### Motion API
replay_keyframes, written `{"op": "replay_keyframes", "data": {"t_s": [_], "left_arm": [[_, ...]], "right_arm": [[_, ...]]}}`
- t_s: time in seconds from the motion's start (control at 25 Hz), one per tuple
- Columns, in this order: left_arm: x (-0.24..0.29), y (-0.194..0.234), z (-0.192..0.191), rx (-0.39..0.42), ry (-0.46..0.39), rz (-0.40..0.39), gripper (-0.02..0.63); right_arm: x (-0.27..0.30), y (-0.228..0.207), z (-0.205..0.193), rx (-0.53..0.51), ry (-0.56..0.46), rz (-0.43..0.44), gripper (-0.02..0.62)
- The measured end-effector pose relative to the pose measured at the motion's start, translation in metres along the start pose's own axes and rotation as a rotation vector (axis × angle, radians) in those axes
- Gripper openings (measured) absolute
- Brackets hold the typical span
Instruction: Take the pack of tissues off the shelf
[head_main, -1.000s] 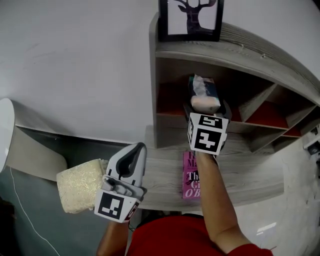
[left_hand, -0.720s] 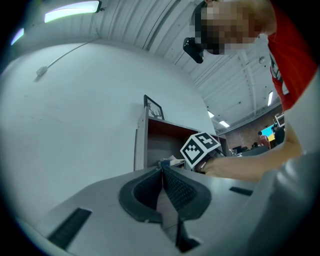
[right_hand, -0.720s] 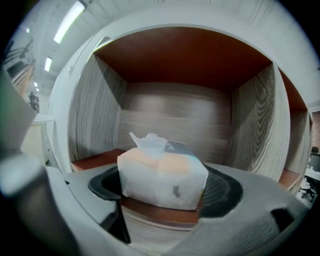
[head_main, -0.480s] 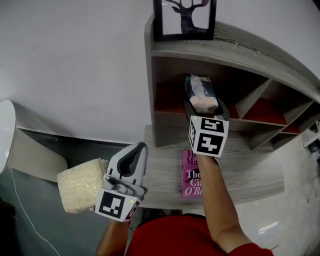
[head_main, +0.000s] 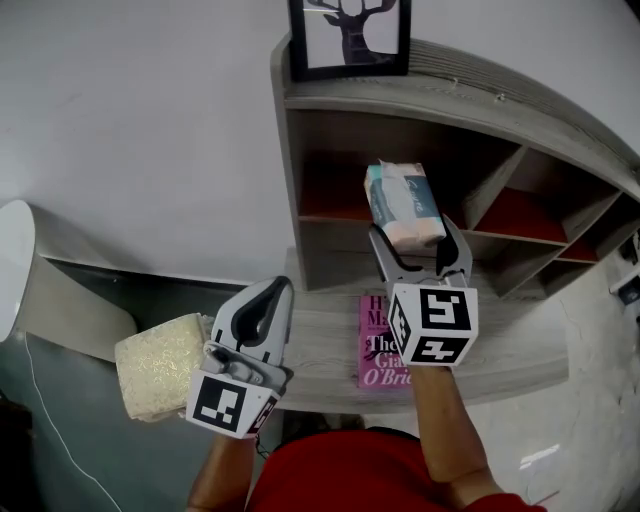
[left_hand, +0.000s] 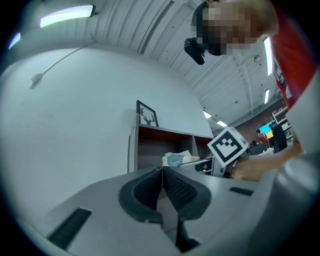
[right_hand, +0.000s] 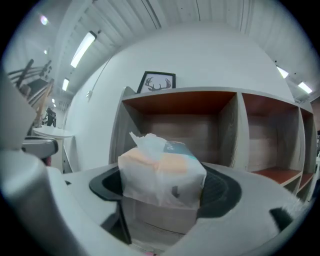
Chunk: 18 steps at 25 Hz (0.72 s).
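Observation:
The pack of tissues, clear wrap with a teal top and peach tissues, sits between the jaws of my right gripper, which is shut on it. In the right gripper view both pads press on the sides of the pack, which is lifted off the boards in front of the grey shelf unit. The left compartment behind it looks bare. My left gripper hovers low at the left, shut with nothing in it. Its pads meet in the left gripper view, where the pack shows far off.
A framed deer picture stands on top of the shelf. A pink book lies on the grey desktop under the right gripper. A cream textured block sits left of the left gripper. Dividers and red-backed compartments run off to the right.
The right gripper has drawn back toward me with the pack, bringing it out of the left compartment. The left gripper has stayed where it was.

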<state>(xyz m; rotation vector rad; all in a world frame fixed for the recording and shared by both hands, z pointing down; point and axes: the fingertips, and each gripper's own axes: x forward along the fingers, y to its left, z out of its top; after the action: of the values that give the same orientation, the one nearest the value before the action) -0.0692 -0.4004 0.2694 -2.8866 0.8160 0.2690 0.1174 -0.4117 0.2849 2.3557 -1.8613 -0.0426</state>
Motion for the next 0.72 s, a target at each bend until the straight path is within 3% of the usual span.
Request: {"op": "replay_keyframes", "data": {"t_s": [0.32, 0.72], "left_arm": [[0.005, -0.019, 0.012, 0.009, -0.021, -0.019, 0.009], [0.01, -0.04, 0.017, 0.02, -0.03, -0.041, 0.009]], "right_arm": [[-0.061, 0.013, 0.009, 0.025, -0.093, 0.109, 0.413], [-0.096, 0.017, -0.001, 0.04, -0.112, 0.151, 0.41]]}}
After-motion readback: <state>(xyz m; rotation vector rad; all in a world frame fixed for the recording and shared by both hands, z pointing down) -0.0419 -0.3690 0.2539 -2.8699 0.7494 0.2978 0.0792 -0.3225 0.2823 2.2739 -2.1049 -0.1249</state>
